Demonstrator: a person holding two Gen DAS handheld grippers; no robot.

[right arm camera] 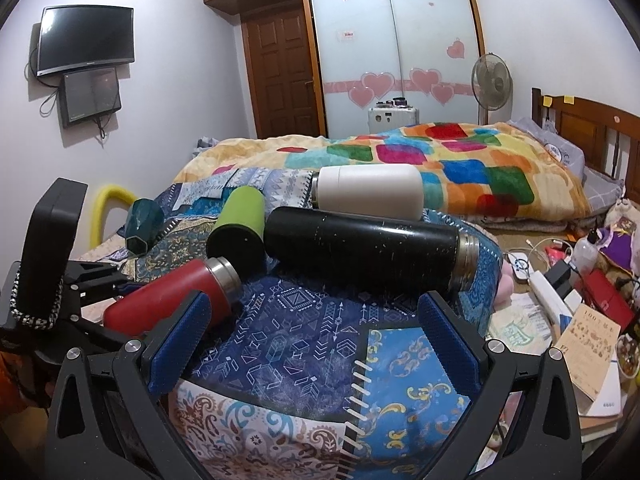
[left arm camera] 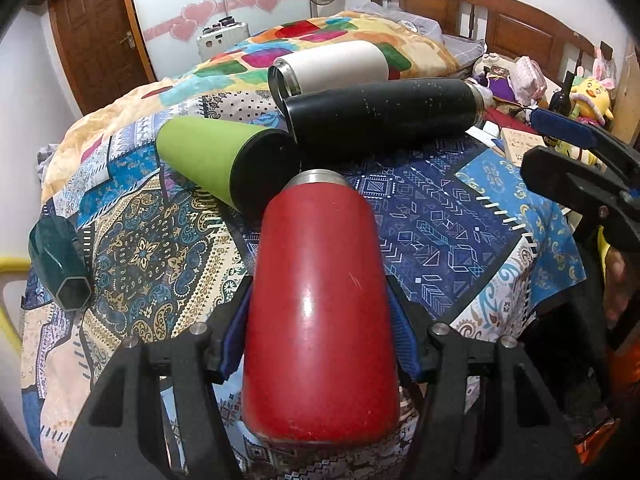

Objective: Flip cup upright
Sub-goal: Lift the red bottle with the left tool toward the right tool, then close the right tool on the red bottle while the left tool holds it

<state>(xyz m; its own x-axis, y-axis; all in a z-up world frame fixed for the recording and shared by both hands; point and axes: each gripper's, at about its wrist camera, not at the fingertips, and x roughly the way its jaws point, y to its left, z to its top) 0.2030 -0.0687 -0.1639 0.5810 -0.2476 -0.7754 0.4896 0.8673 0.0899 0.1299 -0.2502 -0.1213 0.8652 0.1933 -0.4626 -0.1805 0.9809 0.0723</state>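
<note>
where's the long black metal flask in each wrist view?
Left wrist: long black metal flask lies on its side in the upper centre, above the red metal bottle.
Right wrist: the flask lies across the centre, steel neck pointing right.
Shared landmark: the white cylindrical bottle, lying on its side just behind the flask in both views.

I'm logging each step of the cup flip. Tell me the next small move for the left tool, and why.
Probably lift the left tool a little and begin tipping the red cup so its steel mouth points up. Its blue pads already clamp the cup's sides, yet the cup lies on its side on the patterned cloth, mouth close to the green cup. The right tool is open, holding nothing.
</note>
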